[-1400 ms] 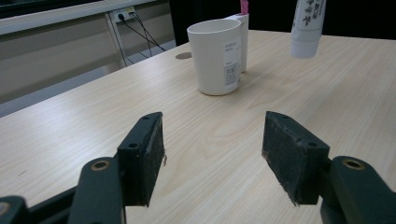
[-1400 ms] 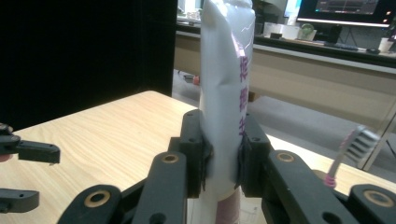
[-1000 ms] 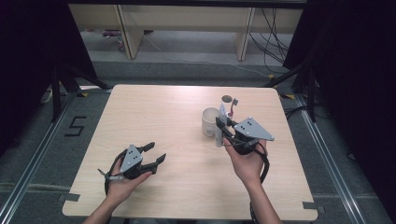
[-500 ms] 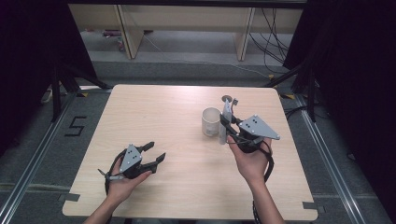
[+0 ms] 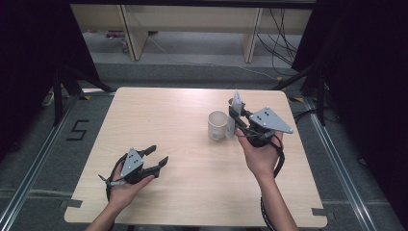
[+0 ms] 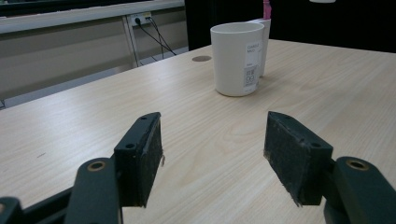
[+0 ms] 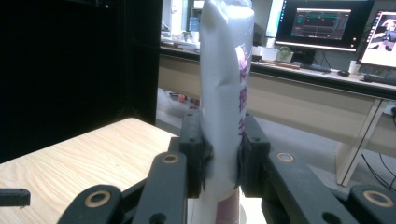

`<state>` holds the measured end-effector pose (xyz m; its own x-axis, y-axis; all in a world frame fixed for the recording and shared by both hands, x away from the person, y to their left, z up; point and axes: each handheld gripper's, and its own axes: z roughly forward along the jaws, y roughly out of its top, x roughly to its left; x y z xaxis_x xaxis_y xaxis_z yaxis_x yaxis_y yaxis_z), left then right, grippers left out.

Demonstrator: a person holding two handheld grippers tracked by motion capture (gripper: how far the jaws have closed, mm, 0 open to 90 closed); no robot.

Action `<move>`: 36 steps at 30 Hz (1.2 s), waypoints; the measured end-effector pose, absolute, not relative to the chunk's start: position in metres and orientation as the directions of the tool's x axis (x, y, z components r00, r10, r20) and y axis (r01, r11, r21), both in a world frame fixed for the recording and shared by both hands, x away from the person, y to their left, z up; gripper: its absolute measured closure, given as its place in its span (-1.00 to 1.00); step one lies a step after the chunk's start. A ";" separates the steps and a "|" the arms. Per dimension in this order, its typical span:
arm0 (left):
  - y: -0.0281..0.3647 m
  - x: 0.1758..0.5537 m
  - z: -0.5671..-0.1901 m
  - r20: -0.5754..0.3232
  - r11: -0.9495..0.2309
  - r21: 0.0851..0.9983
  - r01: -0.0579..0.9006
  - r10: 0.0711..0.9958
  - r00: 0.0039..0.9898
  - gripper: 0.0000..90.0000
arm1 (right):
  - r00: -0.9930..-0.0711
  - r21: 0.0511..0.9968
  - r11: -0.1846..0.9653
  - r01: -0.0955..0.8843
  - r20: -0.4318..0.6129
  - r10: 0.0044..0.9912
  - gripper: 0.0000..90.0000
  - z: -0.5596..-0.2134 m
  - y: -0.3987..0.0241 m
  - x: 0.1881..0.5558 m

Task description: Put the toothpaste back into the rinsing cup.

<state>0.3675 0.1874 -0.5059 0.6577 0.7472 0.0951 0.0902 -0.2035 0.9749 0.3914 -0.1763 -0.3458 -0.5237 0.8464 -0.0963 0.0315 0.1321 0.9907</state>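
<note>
The pale wood-grain table (image 5: pixel 183 144) carries little, so progress is easy to read. On its right half stands a plain white cup (image 5: pixel 217 126), upright, open mouth up, with a printed label on its side and nothing visible inside it as far as the high view shows. Just beside the cup, on its right, is the white squeezable tube with purple print (image 5: pixel 235 109), held upright; in the right gripper view its darker cap end hangs below the jaws, which suggests that it is off the table. The right gripper (image 5: pixel 237 118) pinches this tube around its lower body, the black pads (image 7: pixel 198 154) pressing its soft sides inward. The left gripper (image 5: pixel 155 158) rests low at the near left of the table, well apart from the cup, its jaws spread with nothing between them. My reading is that the pick-up is done: the tube is secured and beside the cup. What seems left is to bring it over the rim and lower it in, then release; the left gripper has no part yet.
</note>
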 end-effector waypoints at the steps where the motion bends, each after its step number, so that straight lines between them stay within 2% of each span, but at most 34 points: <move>1: 0.187 0.367 -0.507 0.091 -0.200 0.975 0.093 0.748 0.658 -0.19 | -0.523 0.992 0.120 0.034 -0.085 0.848 0.69 -0.346 -0.175 0.392; 36: 0.199 0.375 -0.523 0.059 -0.131 0.989 0.065 0.764 0.642 -0.22 | -0.483 0.989 0.145 0.023 -0.116 0.868 0.69 -0.329 -0.163 0.424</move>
